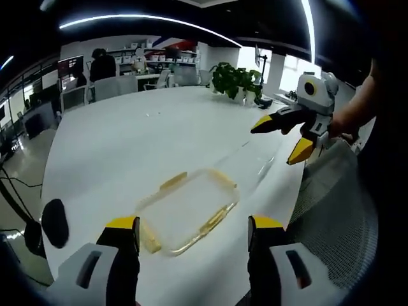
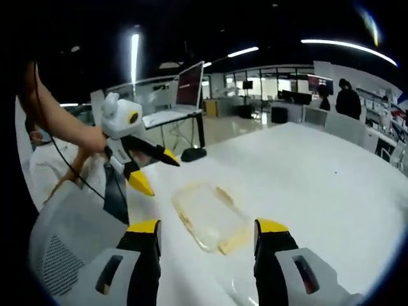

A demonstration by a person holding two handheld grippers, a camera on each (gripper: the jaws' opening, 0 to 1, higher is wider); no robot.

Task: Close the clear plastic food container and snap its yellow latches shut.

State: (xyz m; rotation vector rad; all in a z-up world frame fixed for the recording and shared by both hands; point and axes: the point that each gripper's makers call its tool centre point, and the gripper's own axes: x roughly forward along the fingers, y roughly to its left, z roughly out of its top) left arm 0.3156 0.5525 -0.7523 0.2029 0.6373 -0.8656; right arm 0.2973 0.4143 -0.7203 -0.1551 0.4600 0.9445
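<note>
Surface: white table (image 1: 127, 140); container (image 1: 188, 210) at 12 o'clock of left gripper (image 1: 193, 233) | Room: office; potted plant (image 1: 236, 80) | Jaws: left gripper, right gripper (image 2: 207, 236) both spread, empty.

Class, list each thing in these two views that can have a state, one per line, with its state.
Clear container: lying flat on the white table, untouched; lid position unclear.
Yellow latches: too blurred to tell.
Left tool: open, empty.
Right tool: open, empty.
</note>
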